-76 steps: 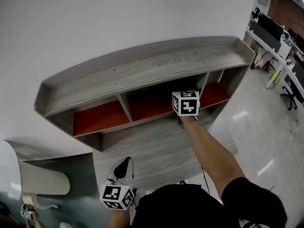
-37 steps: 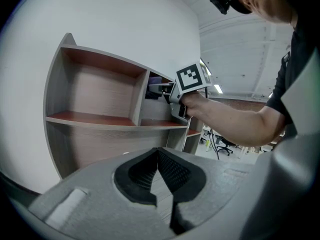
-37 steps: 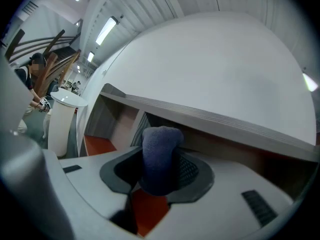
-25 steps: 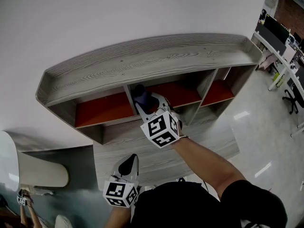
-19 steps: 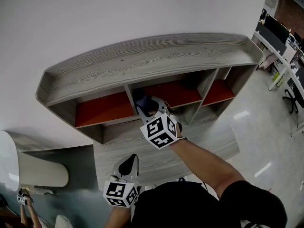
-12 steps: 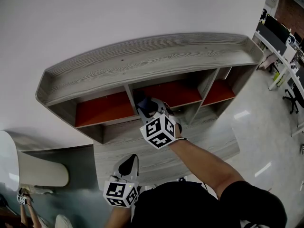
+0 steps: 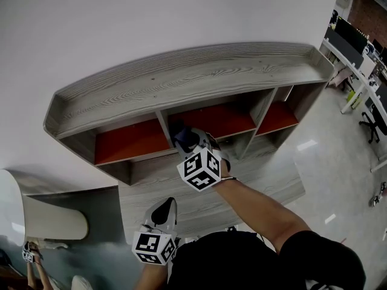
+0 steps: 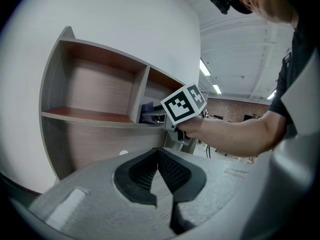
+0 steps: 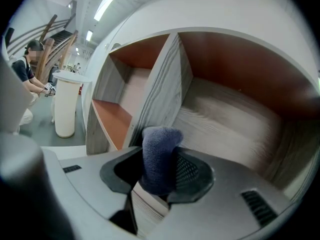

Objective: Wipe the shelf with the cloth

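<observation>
Now the right gripper (image 7: 195, 141) had slid across the middle box (image 7: 221, 118) of the shelf (image 7: 181, 80). A few seconds before, its fingers were at the right end of that box. A second before, they had reached the left end, and then they drew back a tiny bit toward the person. That looked like one full wipe along the box, so I think this box was nearly done and the other two boxes were still left.

The dark blue cloth (image 9: 159, 154) was squeezed tight between the right fingers and stuck up past their tips. The wooden divider (image 9: 162, 89) stood just ahead of those fingers. The left box (image 9: 112, 119) lay to their left and the middle box opened to their right. I could not tell if the cloth was touching the wood.

The left gripper (image 7: 162, 209) hung low by the person's body, well apart from the shelf. Its fingers were pressed together with nothing in them.

The shelf was grey wood with wavy lines, and the floors of the boxes were orange-red. A plain white wall (image 7: 151, 17) rose behind it. The room's floor (image 7: 338, 162) was pale and shiny. Desks (image 7: 363, 59) stood far off to the right of the right fingers. A white stand (image 9: 67, 104) stood far to their left, with a person (image 9: 25, 74) beside it.
</observation>
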Demonstrator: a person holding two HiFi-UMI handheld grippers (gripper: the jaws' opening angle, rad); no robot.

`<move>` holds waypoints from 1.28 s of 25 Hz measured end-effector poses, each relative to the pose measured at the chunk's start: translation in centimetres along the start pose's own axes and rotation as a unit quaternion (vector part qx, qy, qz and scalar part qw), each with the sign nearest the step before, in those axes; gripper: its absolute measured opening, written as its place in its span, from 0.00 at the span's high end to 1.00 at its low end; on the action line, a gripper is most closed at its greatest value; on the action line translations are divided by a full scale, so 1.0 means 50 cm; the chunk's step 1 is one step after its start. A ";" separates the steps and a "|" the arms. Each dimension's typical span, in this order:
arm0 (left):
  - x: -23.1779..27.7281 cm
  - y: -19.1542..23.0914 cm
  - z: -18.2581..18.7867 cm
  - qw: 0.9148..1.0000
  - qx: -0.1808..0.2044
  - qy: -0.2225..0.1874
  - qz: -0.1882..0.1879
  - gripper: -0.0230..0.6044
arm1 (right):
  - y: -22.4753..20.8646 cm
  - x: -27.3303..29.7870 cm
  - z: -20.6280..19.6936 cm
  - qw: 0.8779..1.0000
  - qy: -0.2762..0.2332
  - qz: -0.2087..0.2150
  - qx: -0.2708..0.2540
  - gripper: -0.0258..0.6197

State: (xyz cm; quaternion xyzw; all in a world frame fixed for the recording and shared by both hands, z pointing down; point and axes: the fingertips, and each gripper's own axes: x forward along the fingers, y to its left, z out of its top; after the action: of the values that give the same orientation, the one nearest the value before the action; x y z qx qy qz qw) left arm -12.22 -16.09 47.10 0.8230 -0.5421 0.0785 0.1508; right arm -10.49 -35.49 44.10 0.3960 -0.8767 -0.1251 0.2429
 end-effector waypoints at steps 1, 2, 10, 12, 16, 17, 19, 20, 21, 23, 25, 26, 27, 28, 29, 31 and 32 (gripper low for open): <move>0.001 -0.001 0.001 1.000 0.000 -0.001 -0.001 0.95 | -0.001 0.000 -0.001 1.000 0.000 -0.001 0.000 0.72; 0.002 -0.002 0.002 1.000 0.000 -0.001 -0.001 0.95 | -0.002 -0.001 -0.001 1.000 0.000 -0.002 0.000 0.72; 0.010 -0.008 0.005 1.000 0.001 -0.002 -0.005 0.95 | -0.023 -0.010 -0.017 1.000 0.005 -0.010 0.001 0.72; 0.013 -0.012 0.005 1.000 0.001 -0.002 -0.008 0.95 | -0.036 -0.015 -0.025 1.000 0.008 -0.016 0.006 0.72; 0.021 -0.023 0.007 1.000 0.006 0.001 -0.015 0.95 | -0.071 -0.028 -0.047 0.999 0.014 -0.031 0.025 0.72; 0.023 -0.025 0.007 1.000 0.007 0.002 -0.016 0.95 | -0.079 -0.032 -0.053 0.999 0.015 -0.035 0.031 0.72; 0.028 -0.029 0.007 1.000 0.009 0.004 -0.019 0.95 | -0.096 -0.040 -0.065 0.998 0.017 -0.043 0.040 0.72; 0.031 -0.031 0.007 1.000 0.011 0.005 -0.020 0.95 | -0.104 -0.044 -0.071 0.998 0.018 -0.046 0.043 0.72; 0.035 -0.034 0.007 1.000 0.012 0.006 -0.022 0.95 | -0.113 -0.048 -0.077 0.997 0.019 -0.050 0.046 0.72; 0.041 -0.042 0.010 1.000 0.014 0.007 -0.027 0.95 | -0.133 -0.057 -0.089 0.997 0.022 -0.059 0.054 0.72; 0.048 -0.050 0.013 0.999 0.017 0.008 -0.032 0.95 | -0.154 -0.067 -0.104 0.995 0.027 -0.069 0.064 0.72; 0.052 -0.053 0.013 0.999 0.018 0.008 -0.034 0.95 | -0.165 -0.071 -0.111 0.994 0.028 -0.074 0.070 0.72; 0.055 -0.056 0.013 0.999 0.018 0.009 -0.036 0.95 | -0.176 -0.076 -0.118 0.994 0.029 -0.079 0.076 0.72; 0.058 -0.059 0.013 0.999 0.018 0.010 -0.038 0.95 | -0.186 -0.081 -0.125 0.993 0.031 -0.084 0.082 0.72; 0.061 -0.062 0.012 0.999 0.017 0.010 -0.040 0.95 | -0.195 -0.086 -0.131 0.992 0.032 -0.089 0.087 0.72; 0.067 -0.069 0.010 0.999 0.016 0.012 -0.044 0.95 | -0.213 -0.095 -0.144 0.990 0.034 -0.098 0.096 0.72; 0.070 -0.072 0.010 0.999 0.015 0.013 -0.046 0.95 | -0.221 -0.099 -0.149 0.989 0.035 -0.102 0.099 0.72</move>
State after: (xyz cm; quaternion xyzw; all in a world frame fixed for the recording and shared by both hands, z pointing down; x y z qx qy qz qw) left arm -7.52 -17.96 47.08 0.8483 -0.5002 0.0902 0.1484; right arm 3.26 -39.18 44.28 0.5093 -0.8309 -0.0477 0.2190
